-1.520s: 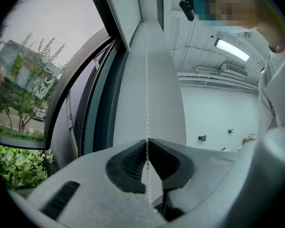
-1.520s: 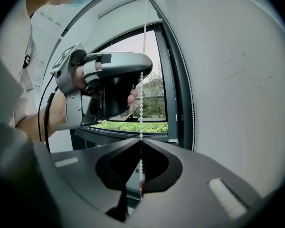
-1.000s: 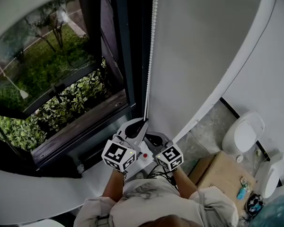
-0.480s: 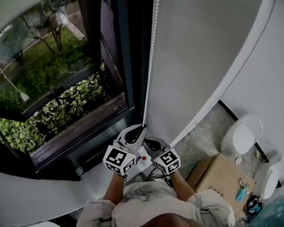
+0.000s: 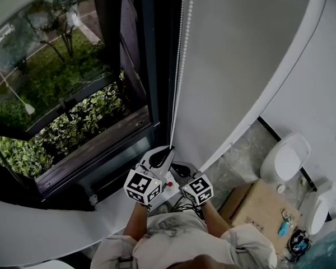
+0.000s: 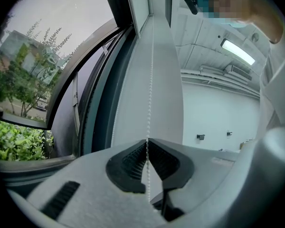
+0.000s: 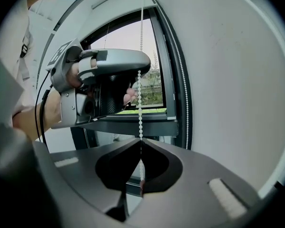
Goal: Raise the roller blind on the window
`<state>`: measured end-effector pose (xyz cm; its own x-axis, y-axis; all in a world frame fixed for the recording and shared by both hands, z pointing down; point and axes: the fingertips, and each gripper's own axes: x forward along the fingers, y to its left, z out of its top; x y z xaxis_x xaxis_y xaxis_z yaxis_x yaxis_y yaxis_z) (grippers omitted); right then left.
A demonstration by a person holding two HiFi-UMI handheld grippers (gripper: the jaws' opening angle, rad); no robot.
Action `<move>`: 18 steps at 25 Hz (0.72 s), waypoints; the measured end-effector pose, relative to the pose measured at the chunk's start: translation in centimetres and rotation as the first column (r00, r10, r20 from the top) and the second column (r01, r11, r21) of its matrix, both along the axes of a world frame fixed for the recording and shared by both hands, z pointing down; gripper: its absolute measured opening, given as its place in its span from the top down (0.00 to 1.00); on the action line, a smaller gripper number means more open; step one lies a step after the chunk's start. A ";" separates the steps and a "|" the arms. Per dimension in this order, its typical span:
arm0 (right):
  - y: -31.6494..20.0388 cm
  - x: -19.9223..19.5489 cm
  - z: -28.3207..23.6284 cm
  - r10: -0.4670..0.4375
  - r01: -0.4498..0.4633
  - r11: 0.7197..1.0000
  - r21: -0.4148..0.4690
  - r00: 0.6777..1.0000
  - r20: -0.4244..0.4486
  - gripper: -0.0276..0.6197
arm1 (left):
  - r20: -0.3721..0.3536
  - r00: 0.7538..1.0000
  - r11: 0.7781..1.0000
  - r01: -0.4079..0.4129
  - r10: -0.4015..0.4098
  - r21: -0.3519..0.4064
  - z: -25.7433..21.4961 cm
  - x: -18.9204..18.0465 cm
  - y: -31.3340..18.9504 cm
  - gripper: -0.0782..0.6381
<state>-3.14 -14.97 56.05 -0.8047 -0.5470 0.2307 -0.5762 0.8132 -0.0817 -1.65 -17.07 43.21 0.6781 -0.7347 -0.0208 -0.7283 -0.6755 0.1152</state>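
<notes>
The pale grey roller blind (image 5: 241, 55) hangs over the right part of the window. Its white bead chain (image 5: 178, 77) runs down along the blind's left edge to my grippers. My left gripper (image 5: 169, 148) is shut on the chain, and the beads pass between its closed pads (image 6: 147, 141). Just below it, my right gripper (image 5: 178, 166) is also shut on the chain (image 7: 140, 103), which enters its closed tips (image 7: 141, 140). The left gripper (image 7: 138, 71) shows above in the right gripper view, clamped on the same strand.
The dark window frame (image 5: 151, 66) and its sill (image 5: 101, 150) are to the left, with green shrubs (image 5: 73, 122) outside. A white toilet (image 5: 285, 158) and a cardboard box (image 5: 257, 203) stand on the floor at right. The person's body is below the grippers.
Both grippers have dropped slightly while staying clamped on the bead chain, then held nearly still. A second strand of the chain now shows at the top.
</notes>
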 end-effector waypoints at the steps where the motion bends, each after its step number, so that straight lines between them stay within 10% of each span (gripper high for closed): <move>1: 0.1 0.0 0.0 0.002 -0.002 1.000 -0.001 1.000 -0.001 0.94 | 0.000 1.000 1.000 -0.002 0.002 -0.001 0.0 0.1 0.1 0.86; 18: 0.7 2.8 -11.1 -0.011 0.000 0.982 0.188 0.998 0.058 0.83 | -0.016 1.000 1.000 0.016 -0.016 0.000 -0.1 -0.5 -0.1 0.86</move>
